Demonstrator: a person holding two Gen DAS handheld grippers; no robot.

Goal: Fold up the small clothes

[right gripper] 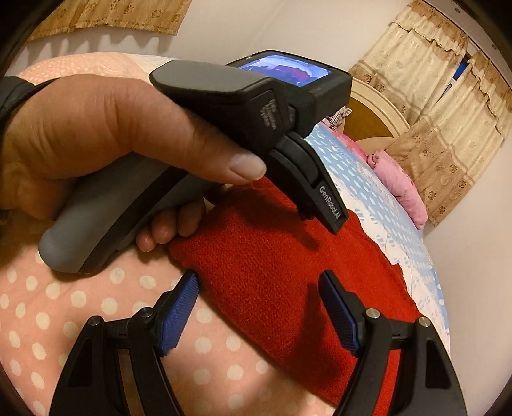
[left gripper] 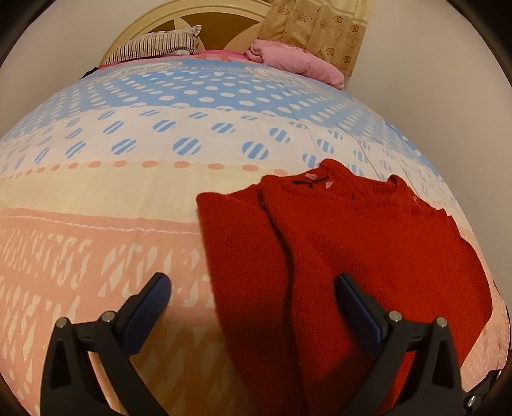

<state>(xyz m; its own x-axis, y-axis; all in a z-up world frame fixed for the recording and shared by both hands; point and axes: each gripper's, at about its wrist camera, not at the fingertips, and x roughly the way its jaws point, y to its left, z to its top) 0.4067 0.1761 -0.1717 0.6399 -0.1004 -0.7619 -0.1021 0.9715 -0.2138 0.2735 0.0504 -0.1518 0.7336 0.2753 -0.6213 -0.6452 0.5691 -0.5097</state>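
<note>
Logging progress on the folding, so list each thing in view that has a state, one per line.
red sweater: flat on the bed, one side folded over the body, not gripped.
left tool: open, empty, over the sweater's edge.
right tool: open, empty, above the sweater.
bedspread: spread smooth.
pink blanket: bunched at the headboard.
striped pillow: lying against the headboard.

- The red sweater (left gripper: 345,243) is fuzzy, soft cloth.
- The bed sheet (left gripper: 128,198) is smooth, thin cloth with printed dots.
- The right gripper (right gripper: 259,307) has matt black plastic arms, bumpy blue rubbery pads (right gripper: 179,315) and shiny little metal pins.
- The left gripper (left gripper: 252,307) looks the same.
- The headboard (left gripper: 204,19) looks like smooth wood.
- The curtain (right gripper: 425,96) is patterned cloth.
</note>
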